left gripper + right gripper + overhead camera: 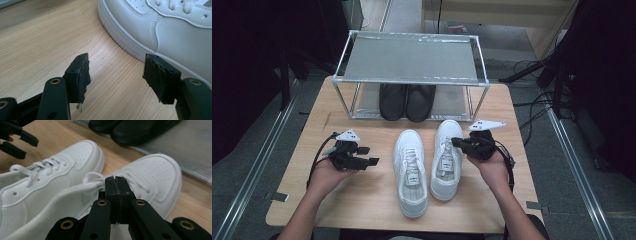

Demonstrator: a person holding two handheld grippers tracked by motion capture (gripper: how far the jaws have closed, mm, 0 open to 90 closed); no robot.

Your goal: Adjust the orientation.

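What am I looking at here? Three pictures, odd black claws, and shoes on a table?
A person sits at a wooden table holding a two-jaw gripper in each hand. One picture looks down from above; the other two come from cameras riding on the grippers. The left gripper is open, holding nothing, beside the left white sneaker. The right gripper is shut over the right white sneaker; whether it pinches anything I cannot tell. Behind stands a metal rack with a pair of black shoes on its lower shelf.
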